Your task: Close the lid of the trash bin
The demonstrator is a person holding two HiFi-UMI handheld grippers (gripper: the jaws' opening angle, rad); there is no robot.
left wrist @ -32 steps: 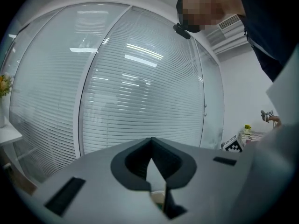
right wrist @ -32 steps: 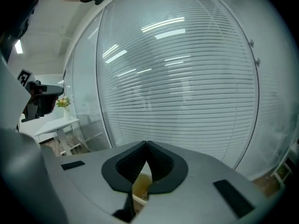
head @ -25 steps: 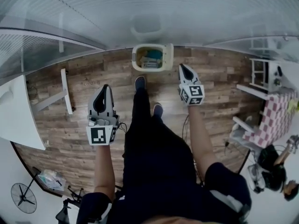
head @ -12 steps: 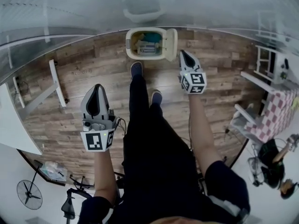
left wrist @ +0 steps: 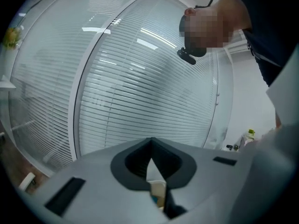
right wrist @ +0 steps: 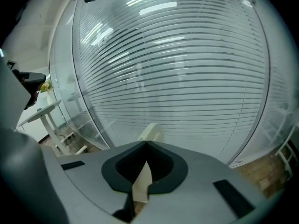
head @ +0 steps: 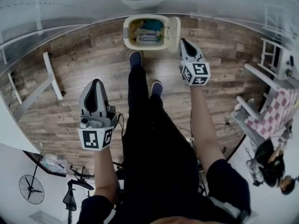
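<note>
In the head view the cream trash bin (head: 127, 33) stands on the wood floor by the glass wall, rubbish visible inside. Its lid (head: 174, 33) stands open, swung up on the bin's right side. My right gripper (head: 183, 42) is shut and empty, its tip just right of the lid's lower edge; whether it touches I cannot tell. The right gripper view shows my right gripper (right wrist: 145, 143) with a cream edge of the lid (right wrist: 150, 132) just beyond it. My left gripper (head: 95, 82) hangs well back on the left, shut and empty. In its own view the left gripper (left wrist: 150, 140) faces the blinds.
The person's legs and shoes (head: 135, 58) stand just in front of the bin. A white frame (head: 52, 76) lies on the floor at left. White shelves and a checked cloth (head: 275, 115) crowd the right side. A fan (head: 31, 189) stands at lower left. Blinds (right wrist: 187, 78) back the glass wall.
The person has stepped closer to the bin. My right gripper has moved up beside the open lid. The left gripper has stayed low and back.
</note>
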